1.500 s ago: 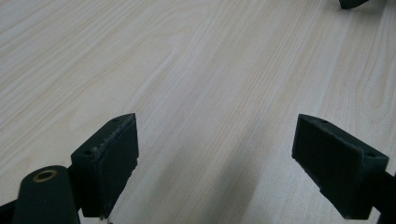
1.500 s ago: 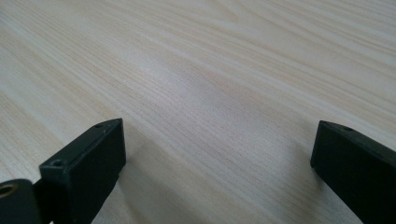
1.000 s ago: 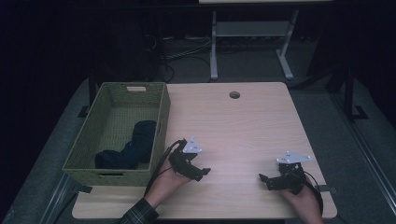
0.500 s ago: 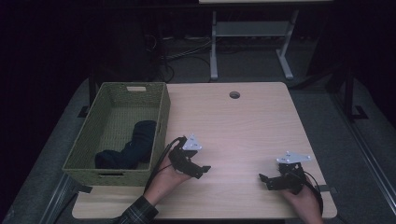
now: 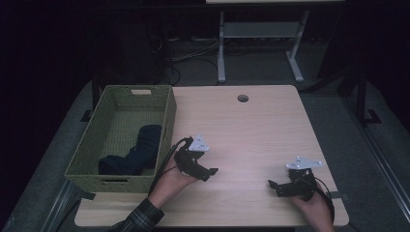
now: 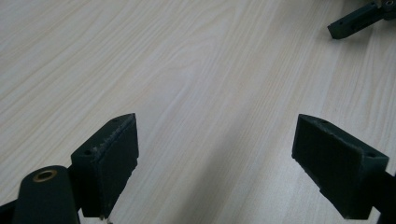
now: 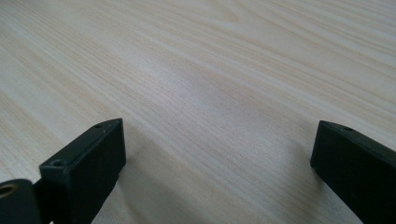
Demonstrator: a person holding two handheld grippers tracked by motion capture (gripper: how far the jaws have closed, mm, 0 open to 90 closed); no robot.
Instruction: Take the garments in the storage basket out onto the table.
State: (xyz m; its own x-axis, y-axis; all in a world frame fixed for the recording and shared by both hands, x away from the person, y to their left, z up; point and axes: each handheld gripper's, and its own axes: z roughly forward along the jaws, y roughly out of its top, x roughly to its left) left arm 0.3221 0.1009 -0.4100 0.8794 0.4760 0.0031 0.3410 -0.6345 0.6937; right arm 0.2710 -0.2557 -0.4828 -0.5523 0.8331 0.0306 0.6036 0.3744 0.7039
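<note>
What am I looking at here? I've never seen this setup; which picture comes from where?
A person sits at a wooden table, holding a two-jaw grasping tool in each hand. The high view looks down from above: the left tool rests near a green basket that holds dark cloth; the right tool sits near the table's front edge. The other two pictures come from cameras riding on each tool, looking along its black jaws. Both tools are open, with bare wood between the jaws, holding nothing.

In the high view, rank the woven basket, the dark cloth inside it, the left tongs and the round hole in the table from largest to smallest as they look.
1. Woven basket.
2. Dark cloth, lying in the basket.
3. Left tongs, open over bare tabletop; looks somewhat smaller than the cloth, though it sits nearer the camera.
4. Round hole in the table, clearly smallest.
</note>
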